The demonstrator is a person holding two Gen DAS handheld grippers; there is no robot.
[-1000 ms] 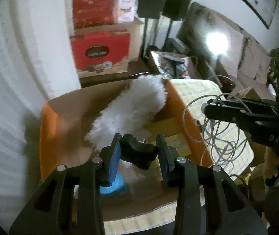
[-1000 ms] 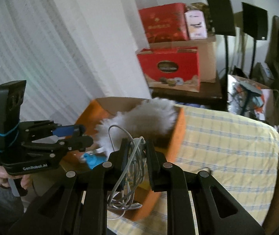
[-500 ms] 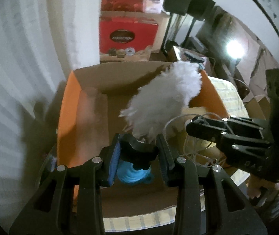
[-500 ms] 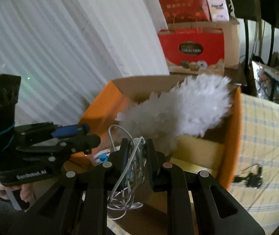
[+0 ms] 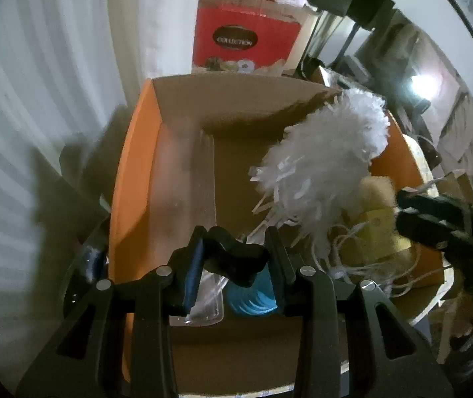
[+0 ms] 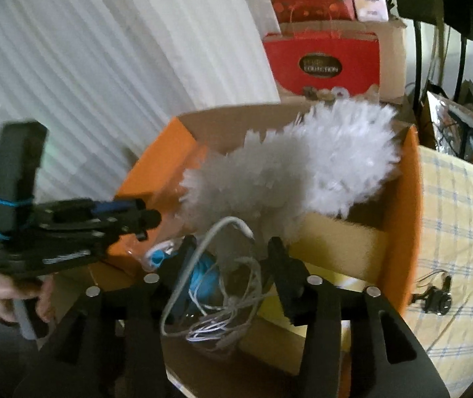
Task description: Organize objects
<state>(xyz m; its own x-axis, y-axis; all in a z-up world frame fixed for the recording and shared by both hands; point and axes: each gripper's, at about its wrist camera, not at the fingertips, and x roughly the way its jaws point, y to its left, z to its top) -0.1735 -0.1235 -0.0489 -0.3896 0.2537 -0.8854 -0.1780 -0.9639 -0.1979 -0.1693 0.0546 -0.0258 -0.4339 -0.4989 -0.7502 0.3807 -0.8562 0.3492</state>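
Note:
An orange cardboard box (image 5: 127, 179) lies open below both grippers, holding a white fluffy duster (image 5: 329, 159), a blue object (image 5: 253, 298) and a yellow block (image 5: 375, 229). My left gripper (image 5: 235, 248) is shut on a small black plastic piece (image 5: 236, 260) over the box's near end. In the right wrist view the box (image 6: 402, 199) and duster (image 6: 303, 165) fill the middle. My right gripper (image 6: 231, 248) hangs over them, its jaws opening. A bundle of white cable (image 6: 216, 298) sags loose between its fingers, leaning on the left one.
Red gift boxes (image 5: 243, 39) are stacked behind the box, beside a white curtain (image 6: 103, 66). A checked tablecloth (image 6: 452, 232) spreads to the right, with a small black gadget (image 6: 435, 298) on it. A clear plastic piece (image 5: 206, 298) lies by the blue object.
Both grippers have come down closer over the orange box. The right jaws, earlier pinched on the cable, have spread apart. The left grip on the black piece is unchanged.

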